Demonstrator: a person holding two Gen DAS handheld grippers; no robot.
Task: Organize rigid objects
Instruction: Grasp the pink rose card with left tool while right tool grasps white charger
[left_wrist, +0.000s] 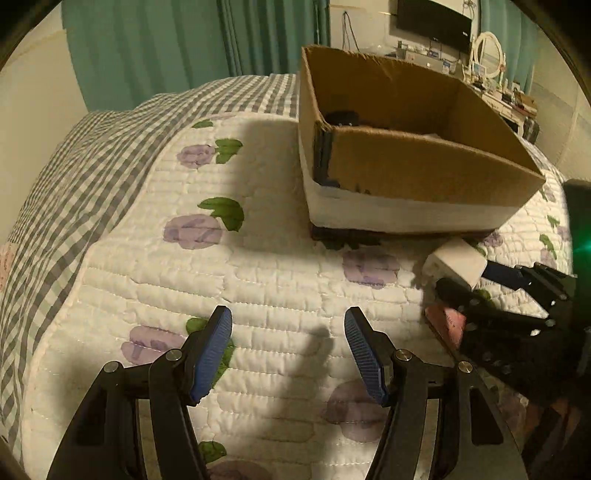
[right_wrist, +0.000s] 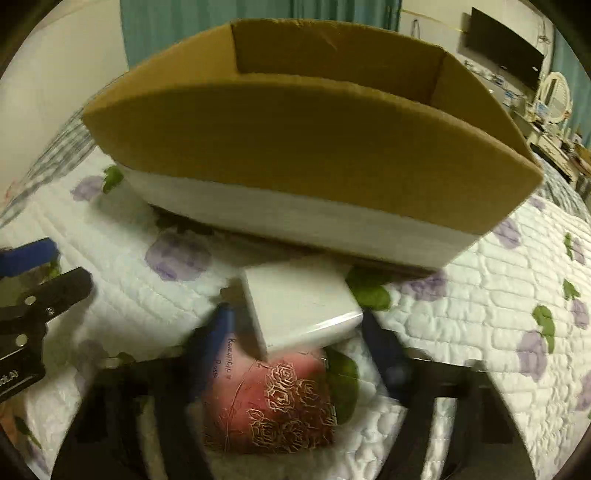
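- white quilted bedspread with purple flowers (left_wrist: 280, 280) under everything
- open brown cardboard box with white lower band (left_wrist: 413, 162), far centre, on the quilt
- left gripper (left_wrist: 288, 334) near, spread wide, nothing between
- right gripper (right_wrist: 295, 325) clamping small white rectangular box (right_wrist: 299, 299), near side of carton
- pink rose-patterned box (right_wrist: 284, 402) nearest, beneath it

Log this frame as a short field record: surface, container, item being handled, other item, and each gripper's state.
surface: floral quilted bedspread
container: open cardboard box on the bed
item handled: small white box, between the right gripper fingers
other item: pink rose-print box, beneath the white box
left gripper: open, nothing held
right gripper grasp: contact unclear, blurred
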